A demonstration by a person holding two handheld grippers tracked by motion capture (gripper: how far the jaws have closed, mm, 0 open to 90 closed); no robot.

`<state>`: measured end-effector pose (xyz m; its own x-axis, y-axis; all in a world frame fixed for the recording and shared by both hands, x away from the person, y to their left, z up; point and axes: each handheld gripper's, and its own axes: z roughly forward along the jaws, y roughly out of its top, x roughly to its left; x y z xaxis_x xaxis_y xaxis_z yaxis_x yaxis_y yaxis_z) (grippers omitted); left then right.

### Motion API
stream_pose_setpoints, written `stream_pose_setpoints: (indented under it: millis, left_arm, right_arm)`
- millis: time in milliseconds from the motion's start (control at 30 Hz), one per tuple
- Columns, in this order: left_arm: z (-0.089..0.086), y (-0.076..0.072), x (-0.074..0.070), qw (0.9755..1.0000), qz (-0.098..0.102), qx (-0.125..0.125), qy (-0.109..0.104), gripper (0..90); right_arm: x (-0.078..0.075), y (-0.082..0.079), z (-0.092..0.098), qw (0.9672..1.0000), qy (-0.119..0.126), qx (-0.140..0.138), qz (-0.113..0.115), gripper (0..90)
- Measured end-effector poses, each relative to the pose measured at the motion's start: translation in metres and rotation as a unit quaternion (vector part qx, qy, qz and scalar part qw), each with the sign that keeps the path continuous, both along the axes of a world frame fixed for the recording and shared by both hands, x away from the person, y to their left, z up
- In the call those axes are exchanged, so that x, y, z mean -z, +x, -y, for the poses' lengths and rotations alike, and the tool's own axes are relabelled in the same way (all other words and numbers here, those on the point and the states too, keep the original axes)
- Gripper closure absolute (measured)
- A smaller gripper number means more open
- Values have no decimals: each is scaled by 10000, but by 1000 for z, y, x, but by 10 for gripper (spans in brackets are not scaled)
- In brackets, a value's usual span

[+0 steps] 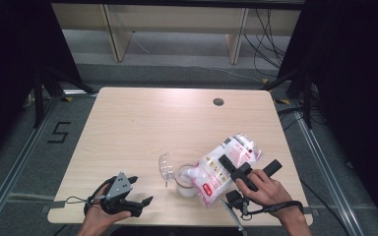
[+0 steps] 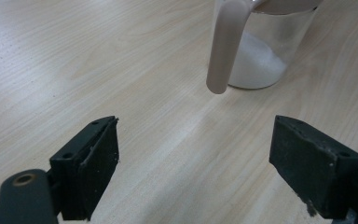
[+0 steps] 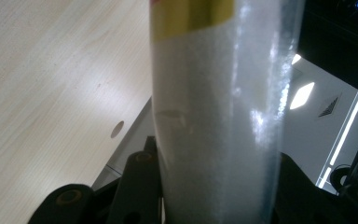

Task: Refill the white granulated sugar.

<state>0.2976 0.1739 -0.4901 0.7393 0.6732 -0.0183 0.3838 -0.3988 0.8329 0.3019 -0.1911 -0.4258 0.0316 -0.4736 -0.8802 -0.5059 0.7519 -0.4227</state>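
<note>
A clear plastic bag of white grains point(image 1: 237, 147) with red and yellow print hangs tilted, its lower corner over the mouth of a glass jar point(image 1: 186, 183). My right gripper point(image 1: 228, 166) is shut on the bag's middle. In the right gripper view the bag point(image 3: 214, 107) stands between the two black jaws. The jar point(image 2: 261, 56) holds a layer of white grains, and its clear hinged lid point(image 1: 166, 167) stands open to the left. My left gripper point(image 1: 142, 191) rests open near the table's front left edge; its fingers point(image 2: 93, 163) are wide apart and point at the jar.
The light wooden table point(image 1: 142, 123) has a round cable hole point(image 1: 218, 102) at the back right. A wooden bench point(image 1: 177, 19) stands beyond the table. Dark curtains hang on both sides, and a "5" mark point(image 1: 59, 132) lies on the floor to the left.
</note>
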Motion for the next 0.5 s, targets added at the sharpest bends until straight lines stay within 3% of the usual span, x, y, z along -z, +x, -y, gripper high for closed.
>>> stream_pose_setpoints:
  millis: [500]
  left_arm:
    - [0,0,0,10000,-6,-15,13,154]
  right_arm:
    - [0,-1,0,10000,-20,-17,13,719]
